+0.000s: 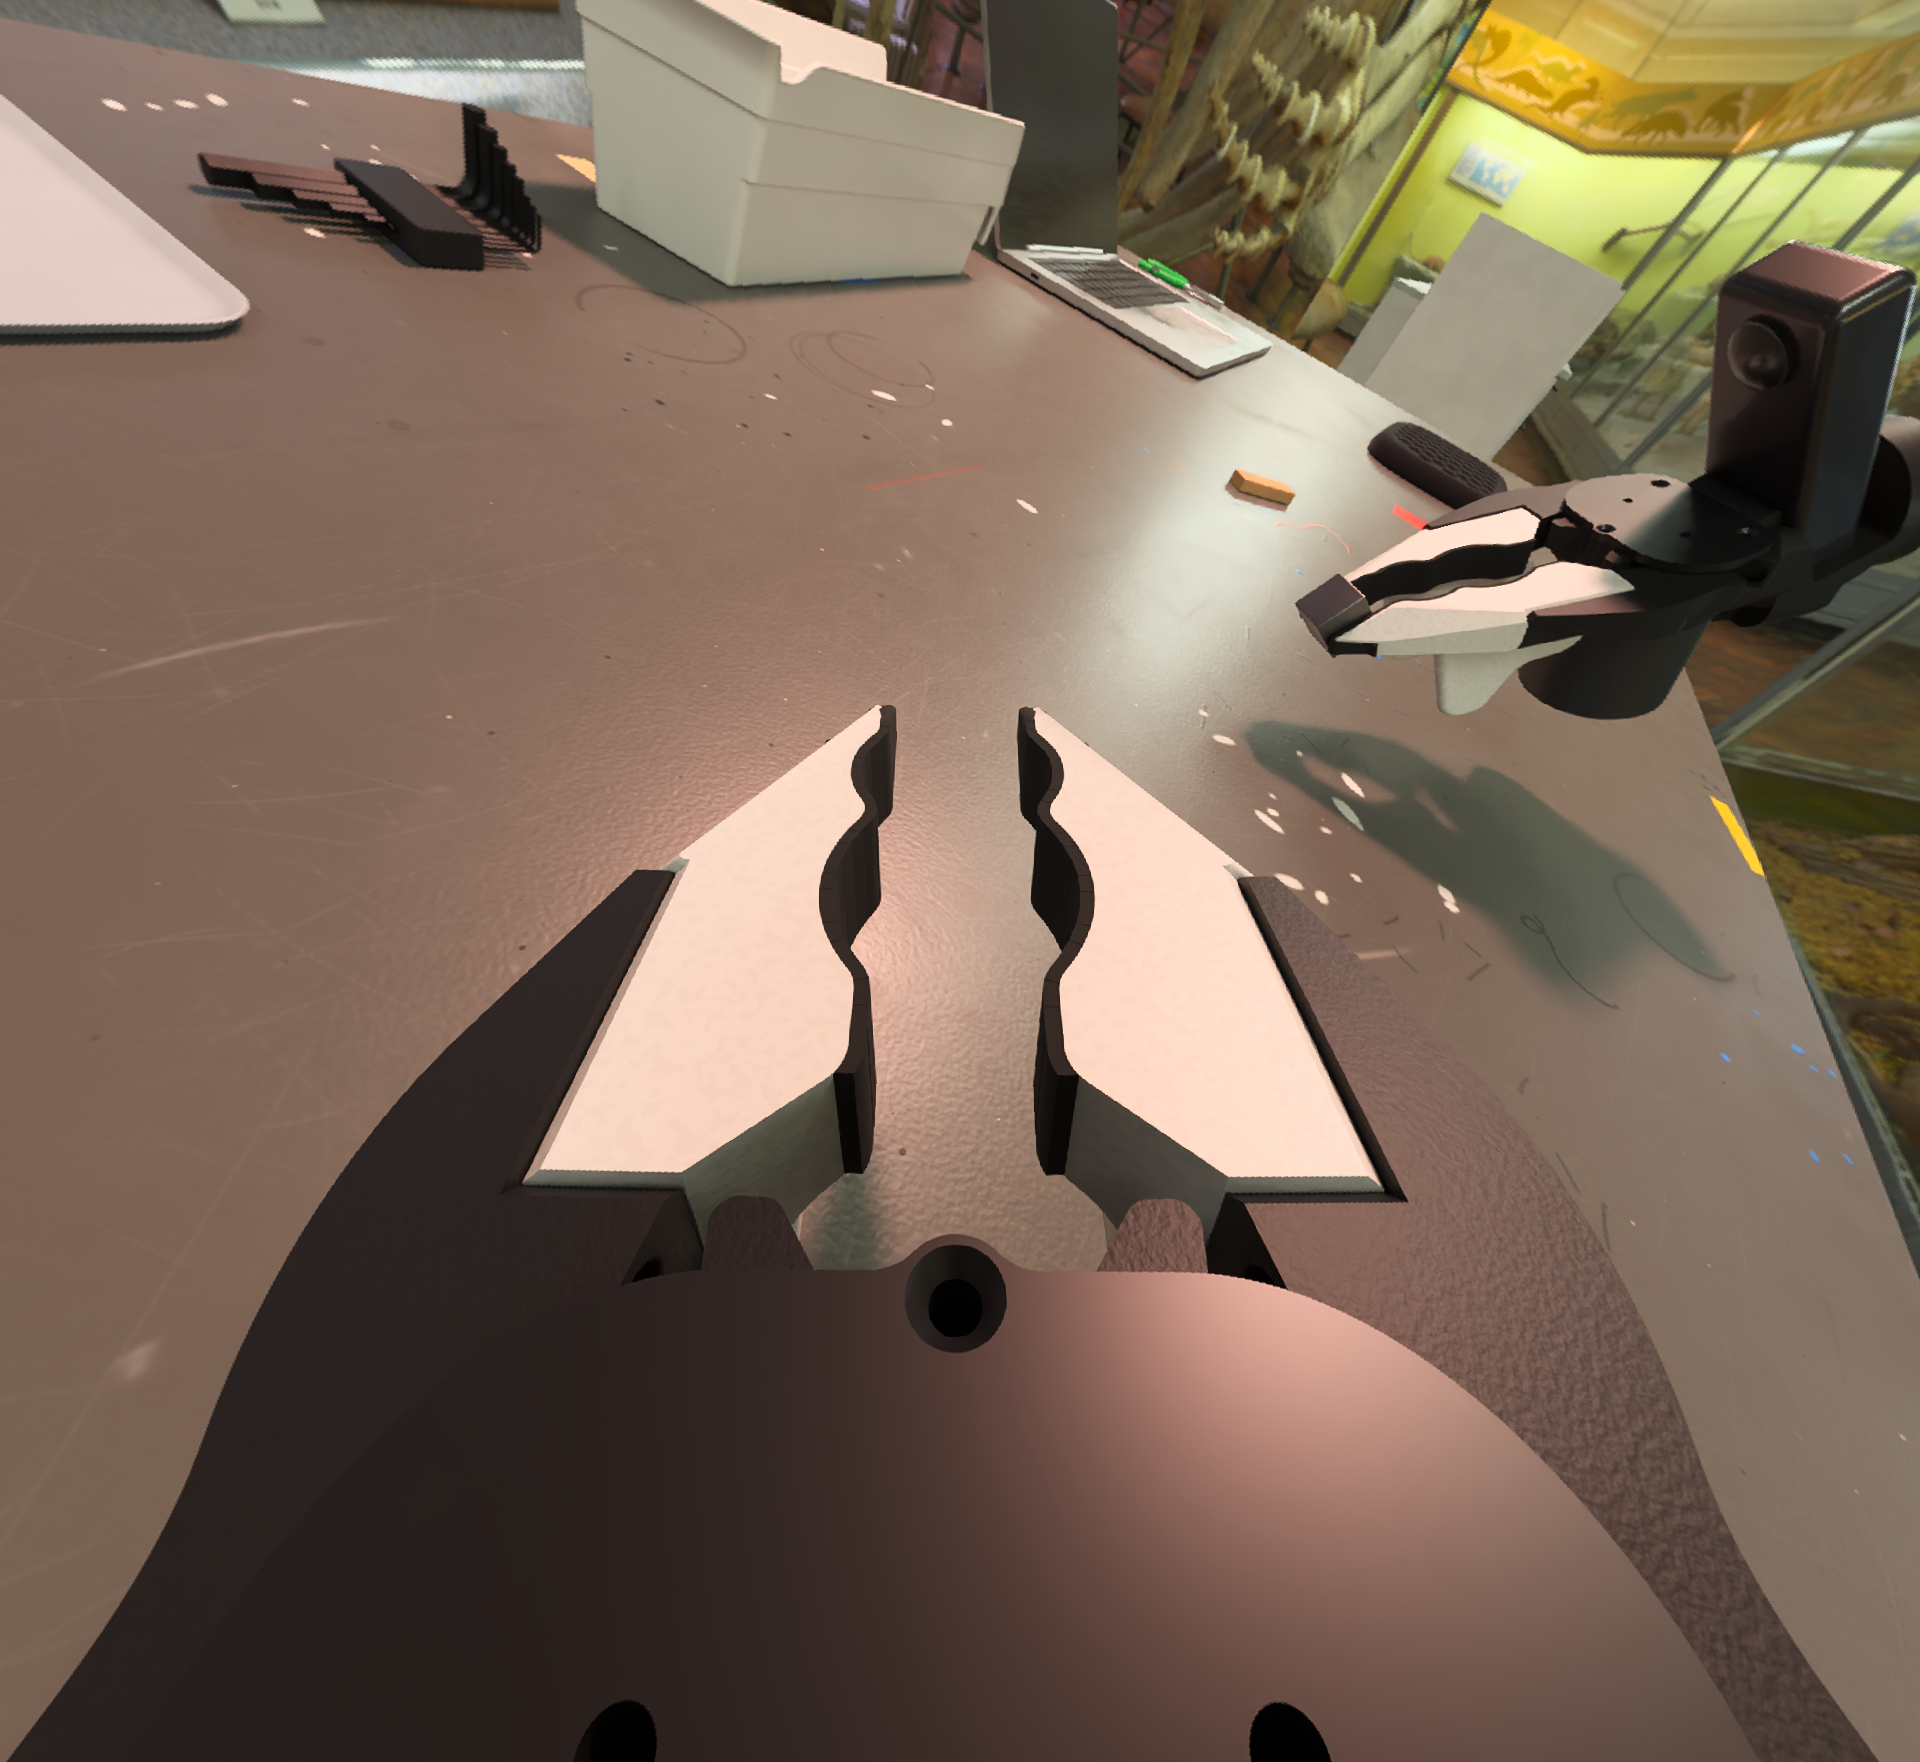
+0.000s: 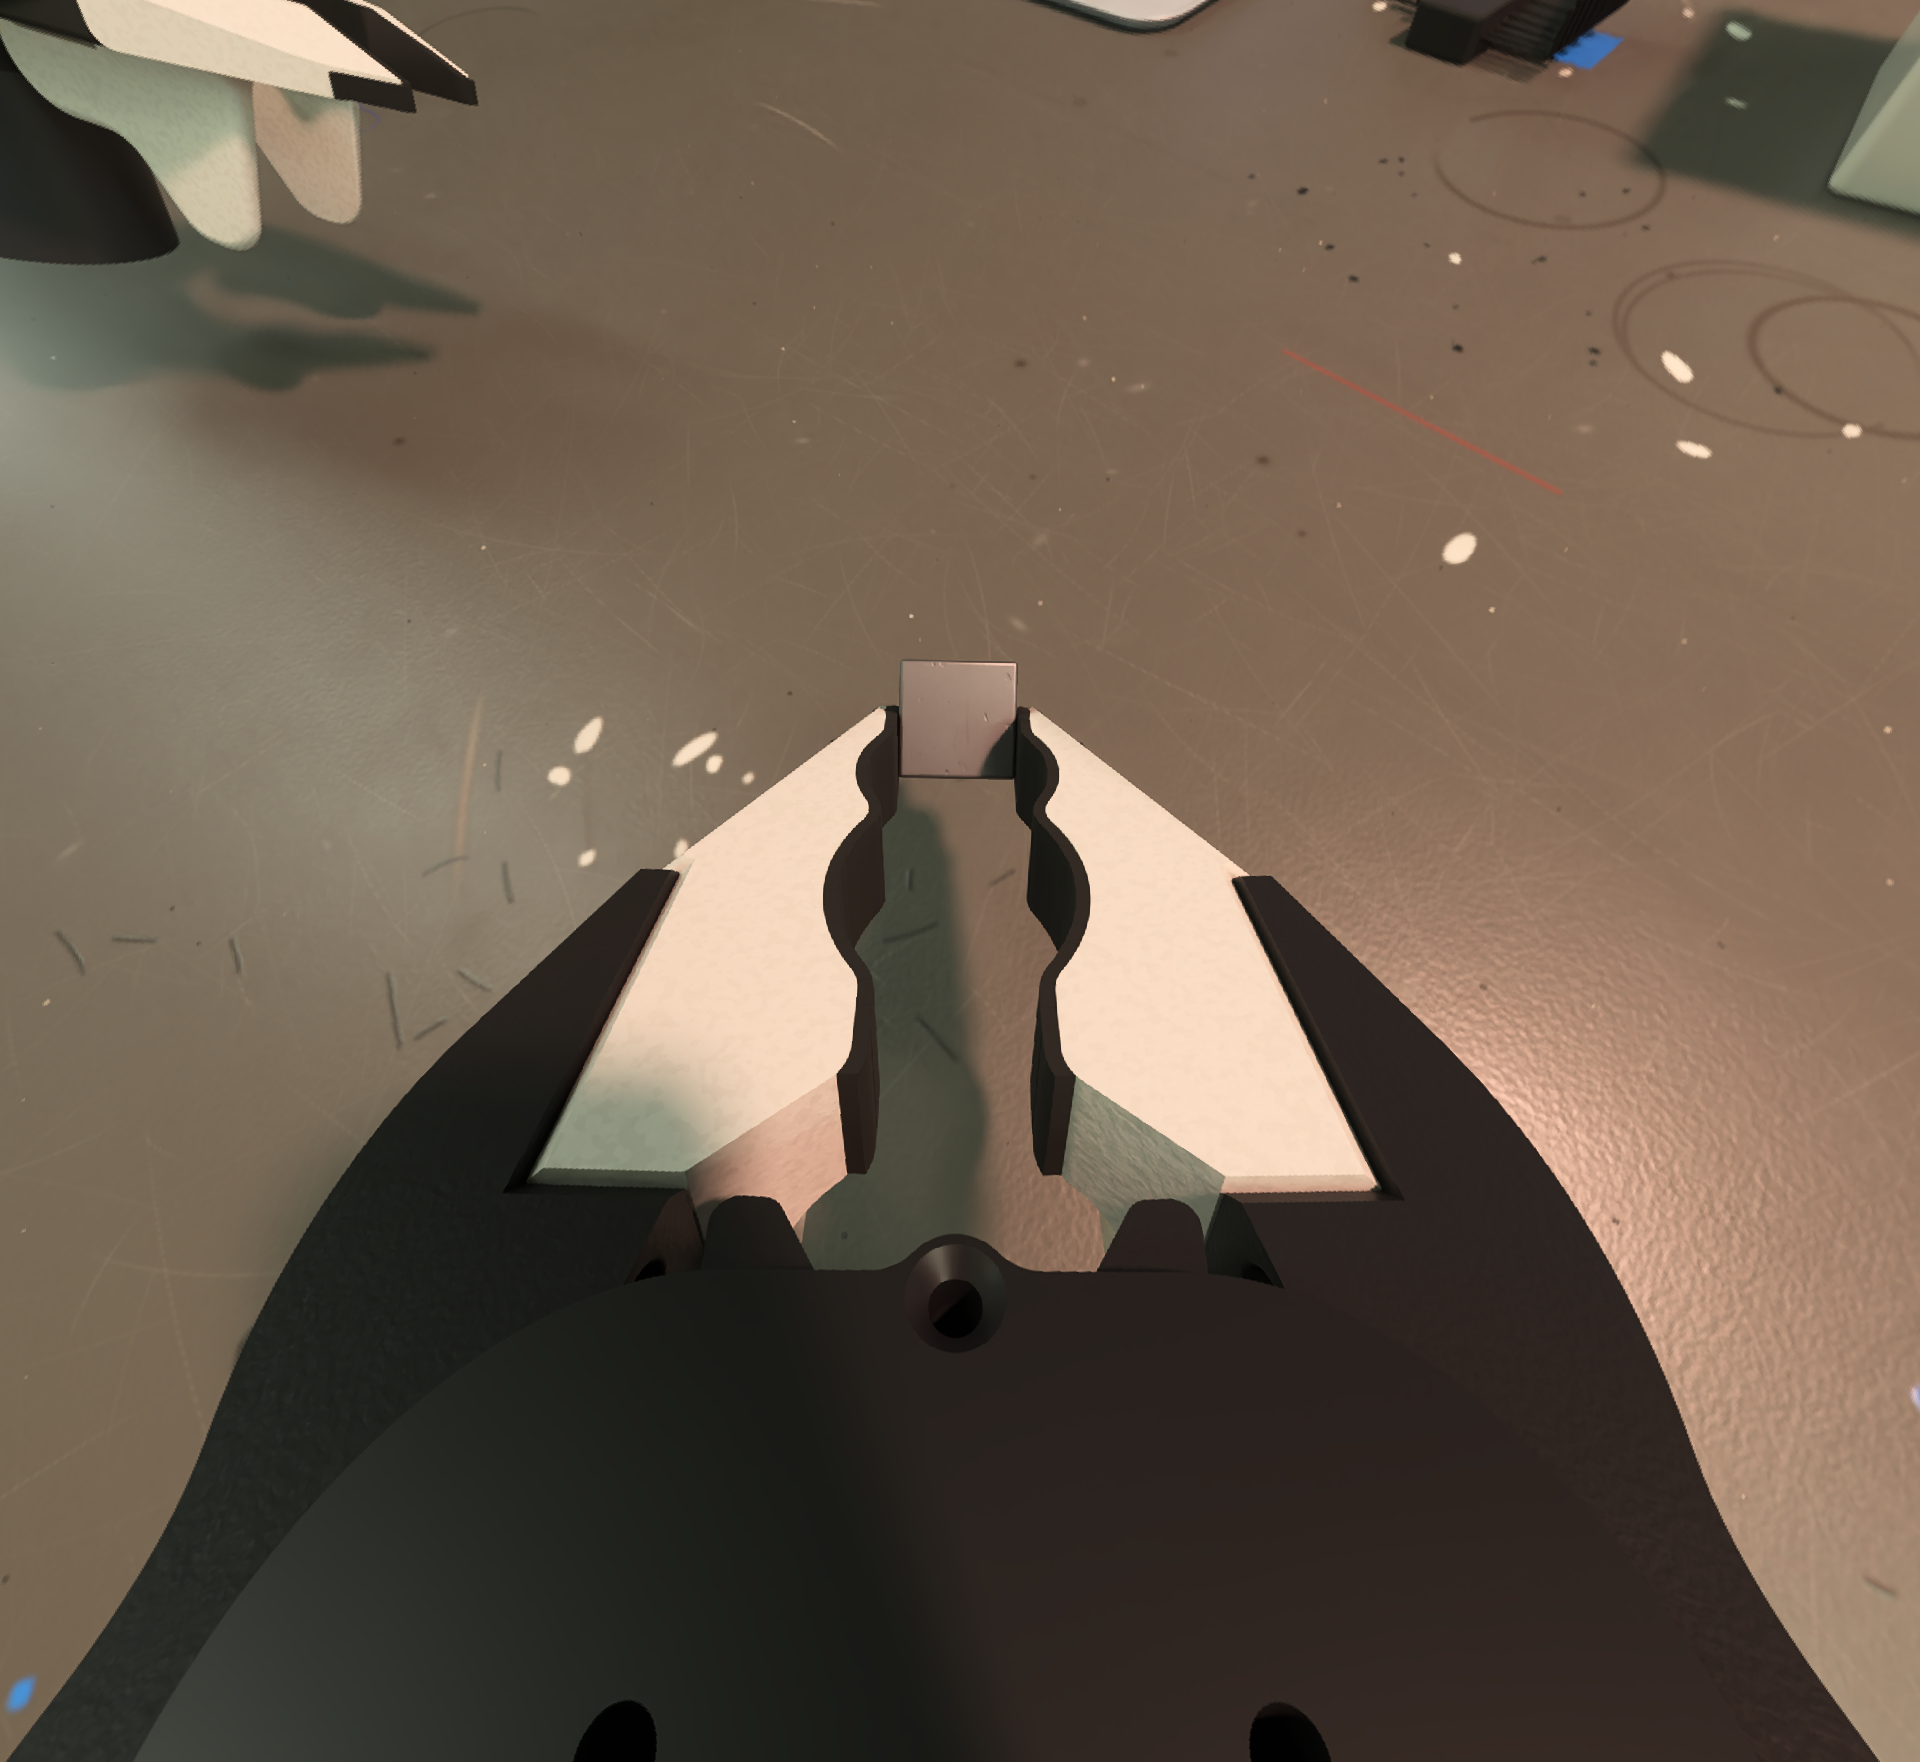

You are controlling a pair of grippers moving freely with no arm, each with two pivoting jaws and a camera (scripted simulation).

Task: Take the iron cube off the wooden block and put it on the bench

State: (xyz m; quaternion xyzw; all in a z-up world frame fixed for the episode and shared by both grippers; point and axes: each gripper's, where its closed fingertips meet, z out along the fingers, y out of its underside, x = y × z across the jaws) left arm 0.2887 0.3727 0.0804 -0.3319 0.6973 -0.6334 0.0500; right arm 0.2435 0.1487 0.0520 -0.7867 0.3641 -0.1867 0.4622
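Right now my right gripper (image 2: 956, 725) pinches the iron cube (image 2: 957, 718) between its fingertips, fingers closed onto its sides, held clear above the bench (image 2: 935, 424). My left gripper (image 1: 956, 725) hovers empty, fingers parted, well apart from the cube.

In the left wrist view, my left claw (image 1: 956, 715) hangs over the table (image 1: 520, 621). Far ahead stands a bin (image 1: 790, 154); left of it lies a set of hex keys (image 1: 416, 195), and farther left a tray (image 1: 94, 247). Right of the bin sits a laptop (image 1: 1101, 258). My right claw (image 1: 1340, 621) is off to the right, above the table, with the cube (image 1: 1330, 606) between its tips. Behind it lies a small wooden block (image 1: 1262, 486).
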